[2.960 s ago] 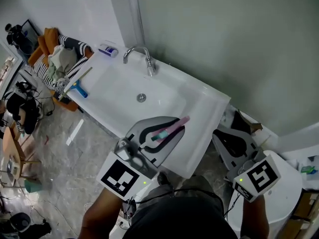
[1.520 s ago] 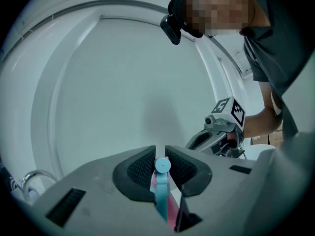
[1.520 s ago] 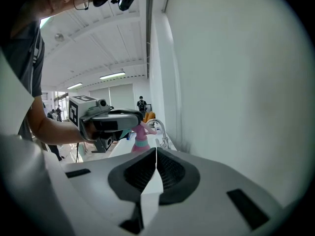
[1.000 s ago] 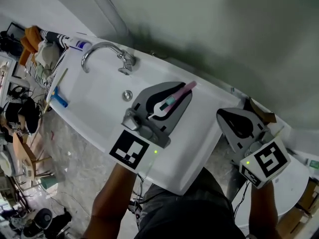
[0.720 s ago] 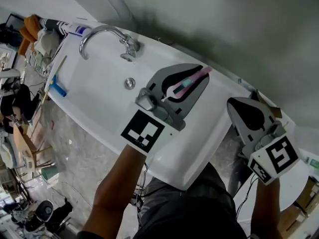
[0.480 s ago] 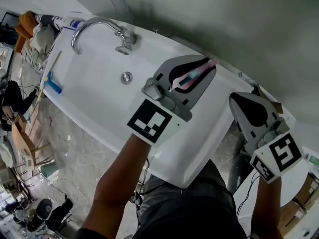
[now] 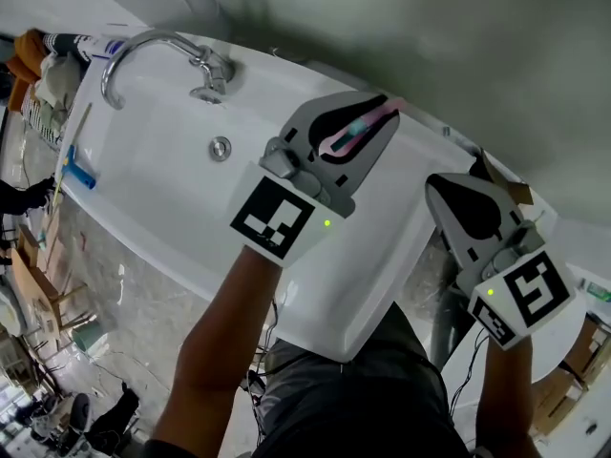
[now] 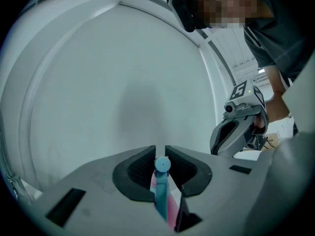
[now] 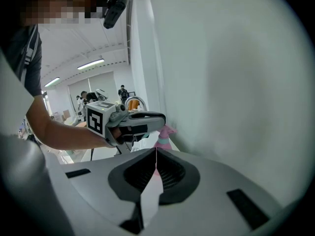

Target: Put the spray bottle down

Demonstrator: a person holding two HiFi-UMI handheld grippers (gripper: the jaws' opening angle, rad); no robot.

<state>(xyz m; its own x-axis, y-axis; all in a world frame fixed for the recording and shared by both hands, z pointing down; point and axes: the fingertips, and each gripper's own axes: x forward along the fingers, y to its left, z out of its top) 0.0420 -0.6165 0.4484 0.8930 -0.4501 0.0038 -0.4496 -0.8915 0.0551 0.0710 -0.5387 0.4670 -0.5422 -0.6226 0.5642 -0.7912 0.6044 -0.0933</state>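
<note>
A pink spray bottle (image 7: 361, 130) with a teal trigger is clamped in my left gripper (image 7: 380, 104), which is shut on it. They hang over the back right part of the white sink (image 7: 372, 265), close to the grey-green wall. In the left gripper view the spray bottle (image 8: 162, 193) stands between the jaws with its round teal nozzle facing the camera. My right gripper (image 7: 437, 183) is shut with nothing in it, just off the sink's right end. From the right gripper view the left gripper (image 9: 145, 120) and the spray bottle (image 9: 165, 135) appear ahead by the wall.
A chrome faucet (image 7: 158, 48) and a drain (image 7: 221, 147) are at the sink's left part. A blue-handled squeegee (image 7: 74, 172) and a tube (image 7: 86, 44) lie at the far left end. A torn cardboard box (image 7: 501, 187) sits past the sink's right end. Clutter covers the floor at left.
The left gripper has carried the spray bottle rightward along the sink and nearer the wall. The right gripper has stayed shut beside the sink's right end.
</note>
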